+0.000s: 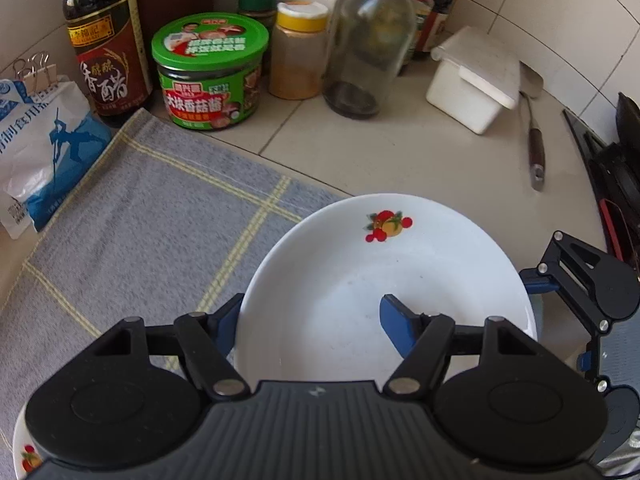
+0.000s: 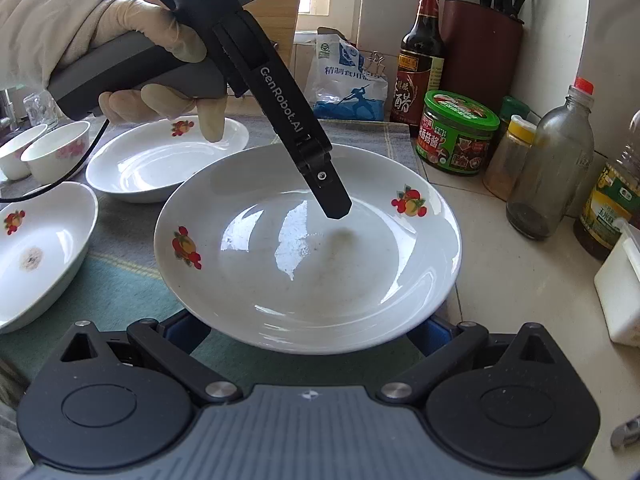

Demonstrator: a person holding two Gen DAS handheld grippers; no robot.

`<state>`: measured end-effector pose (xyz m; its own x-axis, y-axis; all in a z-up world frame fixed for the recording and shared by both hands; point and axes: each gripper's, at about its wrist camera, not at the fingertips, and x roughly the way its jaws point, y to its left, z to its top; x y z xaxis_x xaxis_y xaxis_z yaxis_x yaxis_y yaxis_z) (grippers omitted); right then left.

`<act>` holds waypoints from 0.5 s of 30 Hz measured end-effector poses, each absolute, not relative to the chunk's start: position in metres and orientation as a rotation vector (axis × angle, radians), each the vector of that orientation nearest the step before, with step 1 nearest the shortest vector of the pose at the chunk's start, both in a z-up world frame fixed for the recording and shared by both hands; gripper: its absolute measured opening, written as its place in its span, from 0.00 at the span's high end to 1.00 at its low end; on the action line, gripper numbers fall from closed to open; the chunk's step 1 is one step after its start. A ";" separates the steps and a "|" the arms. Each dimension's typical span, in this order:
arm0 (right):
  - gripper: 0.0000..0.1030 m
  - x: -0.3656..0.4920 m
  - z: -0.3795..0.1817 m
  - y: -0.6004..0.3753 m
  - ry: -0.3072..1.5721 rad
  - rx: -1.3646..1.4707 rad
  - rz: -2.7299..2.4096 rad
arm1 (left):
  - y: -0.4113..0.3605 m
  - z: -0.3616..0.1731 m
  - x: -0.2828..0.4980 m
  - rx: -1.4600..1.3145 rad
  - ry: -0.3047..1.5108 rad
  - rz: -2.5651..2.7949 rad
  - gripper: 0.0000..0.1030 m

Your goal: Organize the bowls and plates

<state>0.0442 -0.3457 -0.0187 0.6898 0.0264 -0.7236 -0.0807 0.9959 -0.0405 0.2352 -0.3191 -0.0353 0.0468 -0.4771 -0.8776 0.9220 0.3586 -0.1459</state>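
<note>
A white plate with fruit prints (image 1: 360,280) (image 2: 312,248) hangs tilted just above the grey checked cloth (image 1: 140,220). My left gripper (image 1: 312,312) is shut on its rim: one finger (image 2: 334,196) presses inside the dish, the other (image 1: 226,320) sits outside, under the rim. My right gripper (image 2: 308,330) stands open, its spread fingers' tips hidden beneath the plate's near rim. Two more matching plates (image 2: 160,160) (image 2: 36,248) lie on the cloth at the left, and two small bowls (image 2: 56,152) stand behind them.
Along the tiled wall stand a vinegar bottle (image 1: 104,40), a green-lidded jar (image 1: 210,68), a spice jar (image 1: 298,48), a glass bottle (image 1: 368,40) and a salt bag (image 1: 44,148). A white box (image 1: 472,80) and a spatula (image 1: 534,140) lie right. A gloved hand (image 2: 132,32) holds the left gripper.
</note>
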 end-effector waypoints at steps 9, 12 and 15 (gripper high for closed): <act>0.00 0.069 -0.027 -0.364 0.819 -0.083 0.065 | -0.328 -0.049 0.252 0.517 1.031 -1.128 0.32; 0.00 0.075 -0.028 -0.369 0.822 -0.069 0.067 | -0.332 -0.051 0.258 0.507 1.034 -1.122 0.32; 0.00 0.079 -0.030 -0.373 0.825 -0.057 0.063 | -0.336 -0.052 0.263 0.498 1.032 -1.123 0.32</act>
<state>0.0787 -0.3732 -0.0302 0.6766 0.0337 -0.7355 -0.0781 0.9966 -0.0262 0.2628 -0.3359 -0.0524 0.0659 -0.4929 -0.8676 0.9058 0.3942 -0.1552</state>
